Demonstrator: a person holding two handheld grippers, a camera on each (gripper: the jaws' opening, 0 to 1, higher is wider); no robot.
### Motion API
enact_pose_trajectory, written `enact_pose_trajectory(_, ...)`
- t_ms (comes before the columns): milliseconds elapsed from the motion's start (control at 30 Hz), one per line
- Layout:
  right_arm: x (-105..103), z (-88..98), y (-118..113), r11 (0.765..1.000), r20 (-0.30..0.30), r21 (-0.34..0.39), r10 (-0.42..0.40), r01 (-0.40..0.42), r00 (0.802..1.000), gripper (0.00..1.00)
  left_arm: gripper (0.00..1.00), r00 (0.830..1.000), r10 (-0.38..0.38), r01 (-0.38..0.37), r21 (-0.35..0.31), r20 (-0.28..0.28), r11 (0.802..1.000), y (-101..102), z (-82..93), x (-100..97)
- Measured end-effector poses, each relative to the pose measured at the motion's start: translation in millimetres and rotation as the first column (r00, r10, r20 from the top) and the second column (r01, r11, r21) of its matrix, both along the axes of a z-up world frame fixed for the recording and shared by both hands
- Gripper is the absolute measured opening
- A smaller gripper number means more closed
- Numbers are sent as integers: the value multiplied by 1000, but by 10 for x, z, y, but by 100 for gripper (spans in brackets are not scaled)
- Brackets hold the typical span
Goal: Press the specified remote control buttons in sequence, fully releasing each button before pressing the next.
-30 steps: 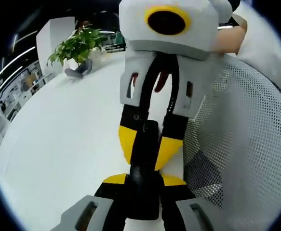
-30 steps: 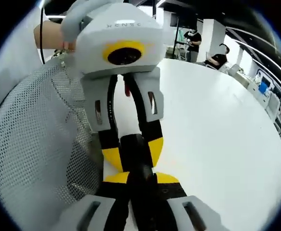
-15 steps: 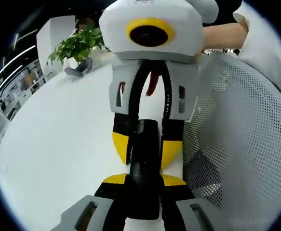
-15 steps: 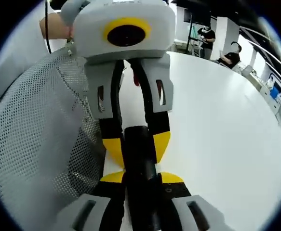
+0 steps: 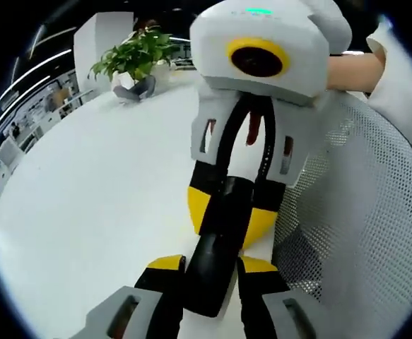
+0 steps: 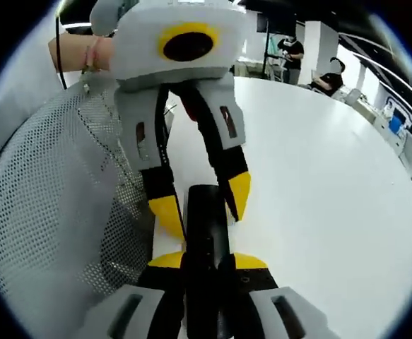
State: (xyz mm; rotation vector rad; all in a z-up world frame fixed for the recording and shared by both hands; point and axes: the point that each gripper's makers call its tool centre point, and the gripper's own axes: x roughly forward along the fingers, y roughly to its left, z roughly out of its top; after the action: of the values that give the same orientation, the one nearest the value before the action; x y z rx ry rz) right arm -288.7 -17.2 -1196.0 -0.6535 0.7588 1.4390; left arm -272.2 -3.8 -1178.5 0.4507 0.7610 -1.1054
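1. Across both views lay a white table (image 5: 85, 212), and a white mesh chair back (image 5: 361, 233) curved at its edge, at 3 o'clock in the left gripper view.
2. At 11 o'clock in that view a green potted plant (image 5: 136, 55) stood far off on the table.
3. At 6 o'clock the left gripper (image 5: 209, 272) was clamped on one end of a black remote control (image 5: 216, 247).
4. Facing it, the right gripper (image 5: 230, 215) straddled the remote's far end; whether it pinched, I could not tell.
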Motion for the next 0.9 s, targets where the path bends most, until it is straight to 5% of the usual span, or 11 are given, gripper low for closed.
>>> enact_pose_trajectory(133, -18, -3, 5, 1000, 8, -1, 2, -2, 1000, 20, 40, 976, 217, -213, -126, 25, 969, 232, 377, 154)
enact_pose_trajectory(233, -18, -3, 3, 1000, 8, 1, 1, -1, 1000, 21, 52, 922, 381, -357, -239, 63, 903, 481, 689, 257)
enact_pose_trajectory(367, -25, -1, 0, 1000, 1, 2, -1, 1, 1000, 21, 64, 789, 606, -531, -386, 100, 754, 968, 1110, 332)
enact_pose_trajectory(433, -36, -3, 0, 1000, 7, -5, 5, -5, 1000, 21, 72, 741, 653, -553, -411, 155, 725, 1166, 1264, 292)
enact_pose_trajectory(533, -30, -1, -2, 1000, 5, -8, 4, -4, 1000, 21, 84, 641, 733, -593, -459, 228, 662, 1441, 1470, 217)
enact_pose_trajectory(567, -31, 2, -2, 1000, 0, -8, 2, -2, 1000, 21, 87, 626, 744, -598, -468, 234, 651, 1473, 1496, 208)
enact_pose_trajectory(600, -28, 5, -2, 1000, -3, -8, 1, -1, 1000, 21, 90, 589, 768, -610, -484, 252, 627, 1554, 1562, 181)
enact_pose_trajectory(667, -27, 6, -2, 1000, -8, -9, 2, -2, 1000, 21, 93, 549, 780, -602, -505, 300, 618, 1632, 1668, 150)
enact_pose_trajectory(767, -28, 10, -2, 1000, -13, -11, 4, -4, 1000, 21, 100, 465, 814, -556, -601, 348, 574, 1723, 1894, 148)
enact_pose_trajectory(900, -25, 11, 2, 1000, -17, -14, 8, -8, 1000, 21, 100, 407, 823, -546, -616, 397, 567, 1863, 1913, 137)
